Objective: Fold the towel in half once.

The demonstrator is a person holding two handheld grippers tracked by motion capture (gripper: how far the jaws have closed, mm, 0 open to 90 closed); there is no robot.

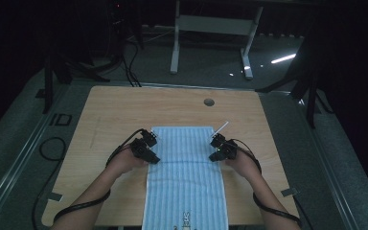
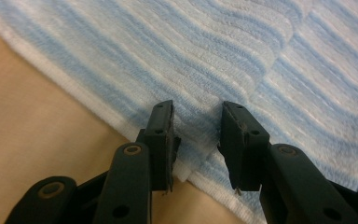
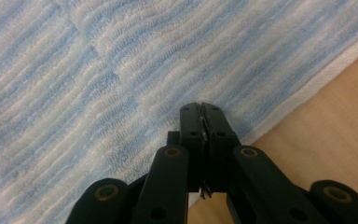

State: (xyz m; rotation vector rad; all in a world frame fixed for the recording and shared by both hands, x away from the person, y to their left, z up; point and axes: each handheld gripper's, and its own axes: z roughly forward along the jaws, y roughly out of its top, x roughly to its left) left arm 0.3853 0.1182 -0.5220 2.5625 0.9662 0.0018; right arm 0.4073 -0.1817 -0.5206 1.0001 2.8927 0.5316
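Blue-striped towel (image 1: 184, 177) spread lengthwise on the wooden surface (image 1: 115, 110), reaching its 6 o'clock edge, left gripper (image 2: 196, 122) at the towel's 9 o'clock hem, jaws narrowly parted over a raised fold, right gripper (image 3: 201, 111) at the 3 o'clock hem, jaws pressed together.

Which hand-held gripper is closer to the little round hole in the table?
The right. The right hand-held gripper sits at the towel's right edge, just below the hole. The left hand-held gripper is at the towel's left edge, farther away from it.
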